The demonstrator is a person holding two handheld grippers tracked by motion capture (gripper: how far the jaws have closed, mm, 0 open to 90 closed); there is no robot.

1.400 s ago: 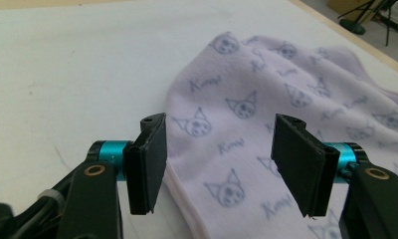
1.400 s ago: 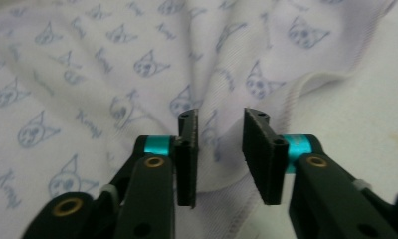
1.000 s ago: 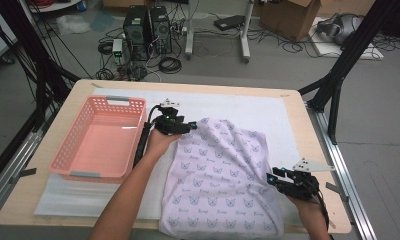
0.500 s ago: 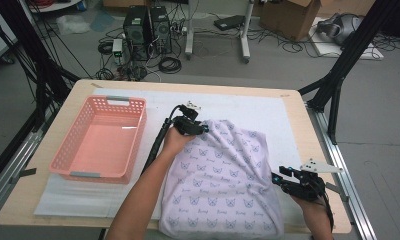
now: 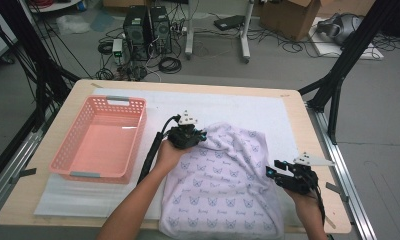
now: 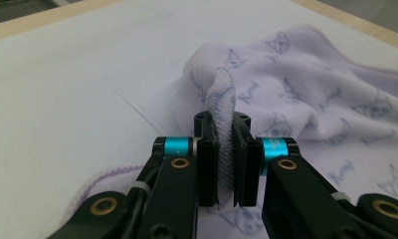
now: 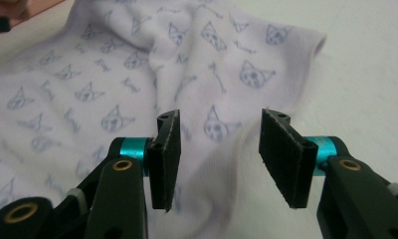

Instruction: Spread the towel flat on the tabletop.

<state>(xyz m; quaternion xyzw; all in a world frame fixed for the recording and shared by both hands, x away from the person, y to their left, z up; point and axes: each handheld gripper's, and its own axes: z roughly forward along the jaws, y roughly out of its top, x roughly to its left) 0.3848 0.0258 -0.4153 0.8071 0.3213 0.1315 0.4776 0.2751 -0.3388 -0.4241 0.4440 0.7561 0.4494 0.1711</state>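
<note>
The left gripper (image 6: 226, 164) has just been closing and pinches the cat-print cloth's (image 5: 223, 180) far-left fold; the right gripper (image 7: 221, 149), jaws just opening, hovers over its right edge.

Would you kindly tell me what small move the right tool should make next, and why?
Probably ease forward and close on the cloth. The left tool already pinches a fold, while the right tool is open with the cloth's edge between its pads, unpressed.
</note>
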